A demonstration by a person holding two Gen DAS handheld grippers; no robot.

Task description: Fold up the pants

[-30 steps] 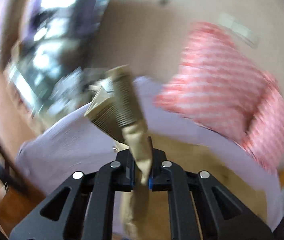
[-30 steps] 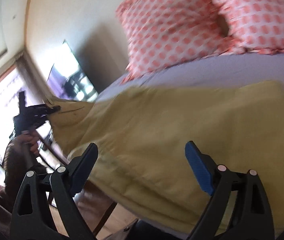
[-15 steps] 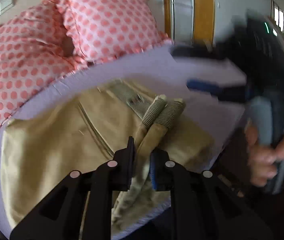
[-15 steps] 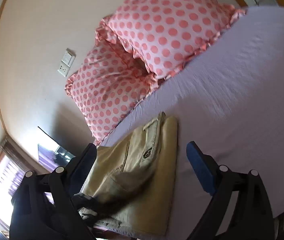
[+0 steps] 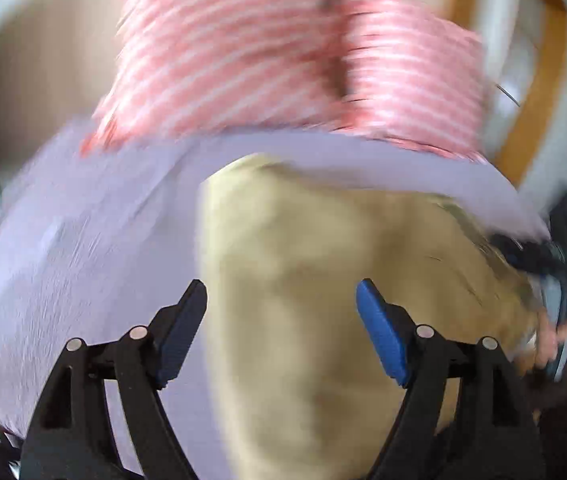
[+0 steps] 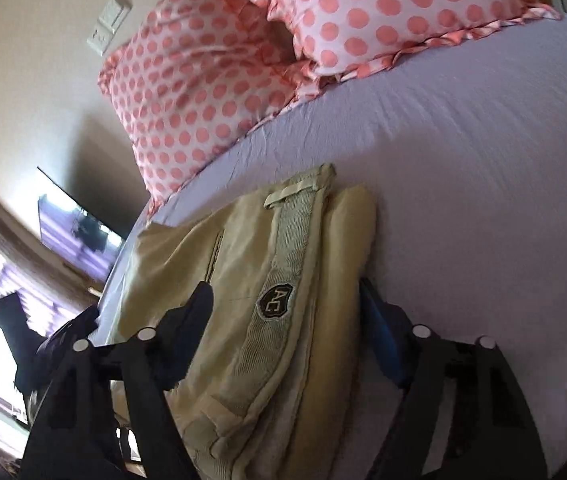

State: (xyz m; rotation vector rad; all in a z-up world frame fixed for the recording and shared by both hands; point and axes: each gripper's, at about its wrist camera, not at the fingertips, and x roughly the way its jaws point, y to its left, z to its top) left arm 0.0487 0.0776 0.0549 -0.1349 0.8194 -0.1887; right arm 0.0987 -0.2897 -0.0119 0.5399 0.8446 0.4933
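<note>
The tan pants lie folded in a stack on the lilac bed sheet, ribbed waistband with a dark badge on top. My right gripper is open, its jaws standing either side of the stack just above it. In the blurred left wrist view the pants lie flat under my open, empty left gripper. The right gripper and the hand holding it show at that view's right edge, by the pants' edge.
Two pink polka-dot pillows lean against the beige wall at the head of the bed. A wall socket is above them. A dark screen and a bright window are left of the bed. A wooden door frame stands right.
My left gripper has let go of the pants' leg ends and opened; they now lie folded over on the stack. My right gripper has moved closer over the folded pants.
</note>
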